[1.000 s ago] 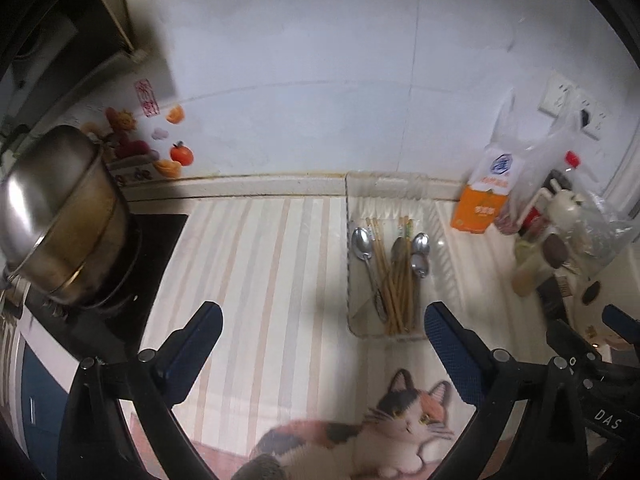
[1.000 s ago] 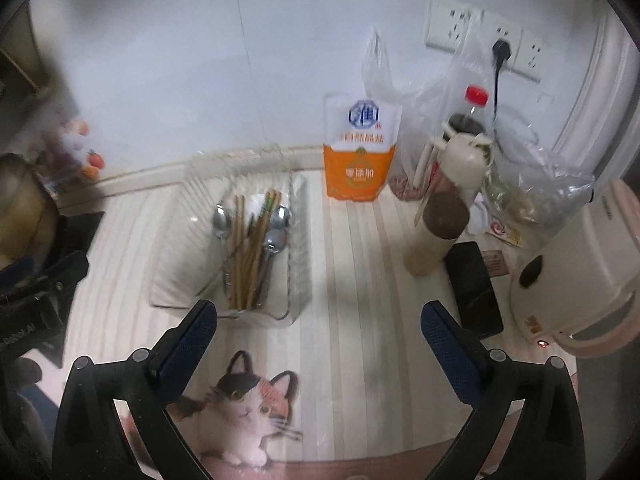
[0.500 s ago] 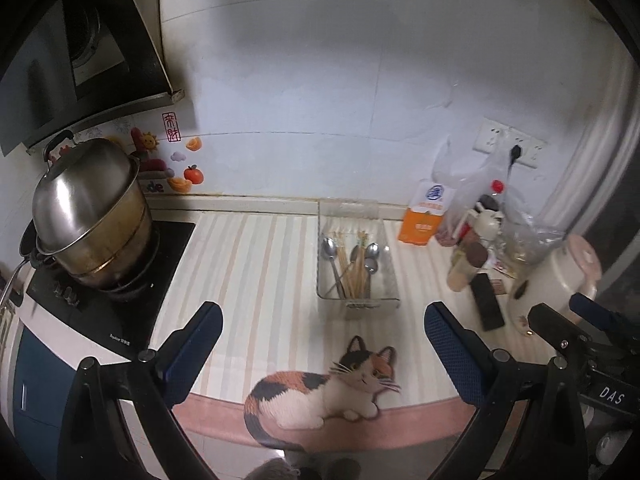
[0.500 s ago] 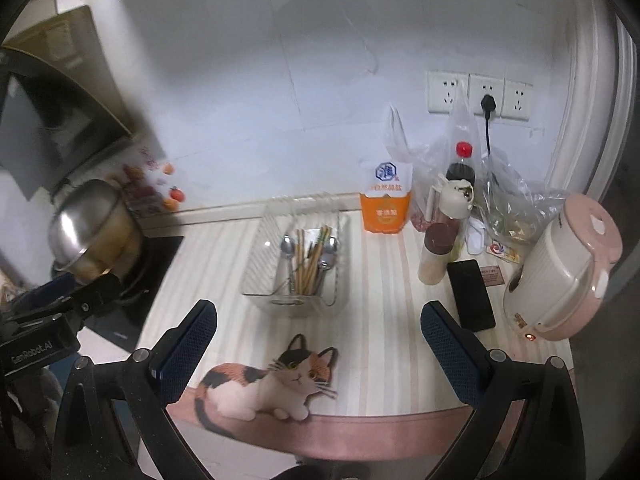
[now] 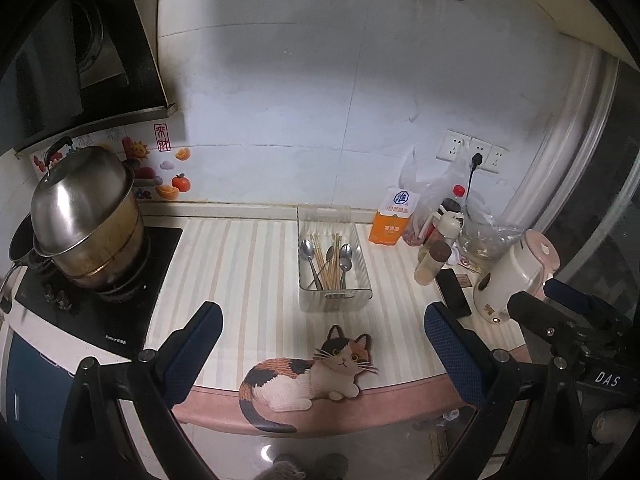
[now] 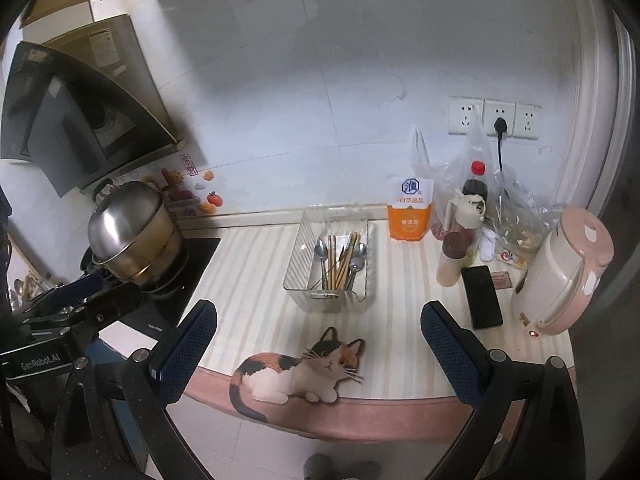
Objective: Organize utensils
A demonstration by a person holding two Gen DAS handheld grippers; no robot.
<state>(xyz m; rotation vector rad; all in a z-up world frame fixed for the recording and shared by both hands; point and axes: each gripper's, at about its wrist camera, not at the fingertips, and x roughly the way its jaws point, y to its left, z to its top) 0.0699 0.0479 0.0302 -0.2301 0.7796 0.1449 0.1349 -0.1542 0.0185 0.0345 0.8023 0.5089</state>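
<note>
Holding spoons (image 5: 308, 251) & chopsticks (image 5: 330, 268) jumbled: clear bin (image 5: 335, 300).

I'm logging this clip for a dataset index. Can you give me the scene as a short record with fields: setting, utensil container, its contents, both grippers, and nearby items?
setting: striped kitchen counter
utensil container: clear plastic bin near the counter's middle
contents: spoons and chopsticks lying mixed together
left gripper: open, empty, held back from the counter
right gripper: open, empty, held back too
nearby items: steel pot on the stove, orange salt bag, black phone, pink kettle, cat-shaped mat
</note>
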